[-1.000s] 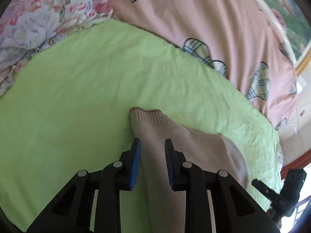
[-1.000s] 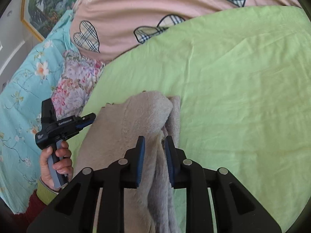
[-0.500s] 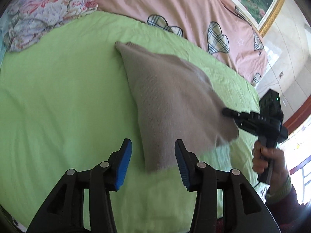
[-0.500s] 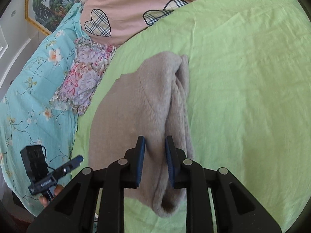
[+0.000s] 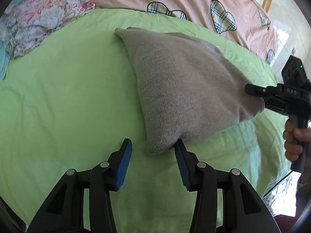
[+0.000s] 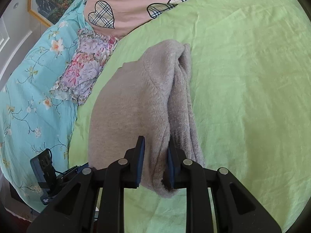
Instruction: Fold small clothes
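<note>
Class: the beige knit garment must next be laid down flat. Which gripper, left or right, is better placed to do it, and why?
Right. The right gripper has its jaws shut on the beige knit garment; the left gripper is open, holding nothing.

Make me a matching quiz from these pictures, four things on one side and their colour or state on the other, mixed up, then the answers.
Things:
1. left tongs
2. right tongs
3. sheet
4. quilt

Colour or state:
A. turquoise with flowers
B. open, holding nothing
C. plain light green
D. shut on the knit garment

Pairs: 1-B, 2-D, 3-C, 4-A
</note>
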